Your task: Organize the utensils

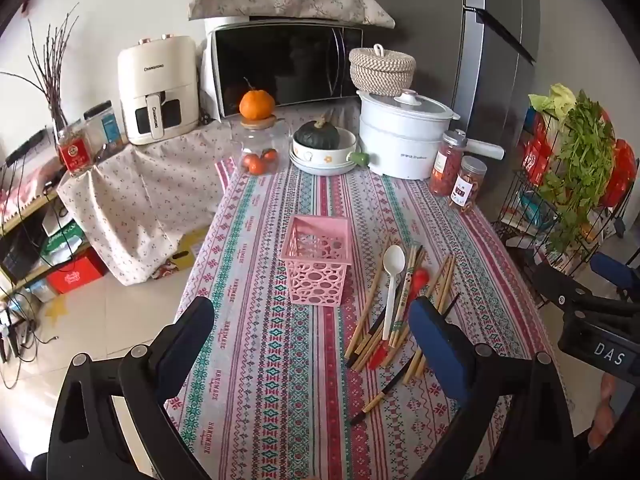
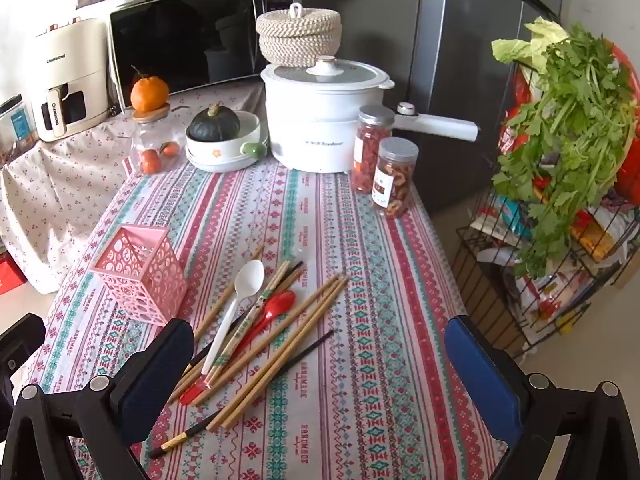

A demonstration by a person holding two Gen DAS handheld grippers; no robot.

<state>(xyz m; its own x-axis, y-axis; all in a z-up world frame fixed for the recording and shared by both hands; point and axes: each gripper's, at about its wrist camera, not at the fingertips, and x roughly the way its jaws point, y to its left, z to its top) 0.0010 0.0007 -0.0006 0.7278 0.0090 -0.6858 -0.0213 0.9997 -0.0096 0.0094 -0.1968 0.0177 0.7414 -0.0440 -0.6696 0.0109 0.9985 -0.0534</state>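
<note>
My left gripper [image 1: 310, 332] hangs over the near end of the table [image 1: 280, 360], jaws spread wide, nothing between the pads. My right gripper [image 2: 320, 356] same: jaws fully apart, empty, tilted down at the cloth. Pink basket [image 1: 317, 265] stands upright near the table's middle, closer to the left edge, and looks empty from the left wrist view. Utensils lie loose just right of it, not touching it: white spoon [image 2: 234, 312] bowl toward the far end, red spoon [image 2: 256, 328] crossing under a printed chopstick [image 2: 240, 332], bamboo chopsticks [image 2: 292, 340] fanned around them. A dark-tipped chopstick [image 2: 188, 436] lies apart, nearer the front edge. Far end of the table holds a white pot [image 2: 316, 120], a squash [image 2: 214, 124] in a bowl, two jars [image 2: 384, 164] by the right edge.
</note>
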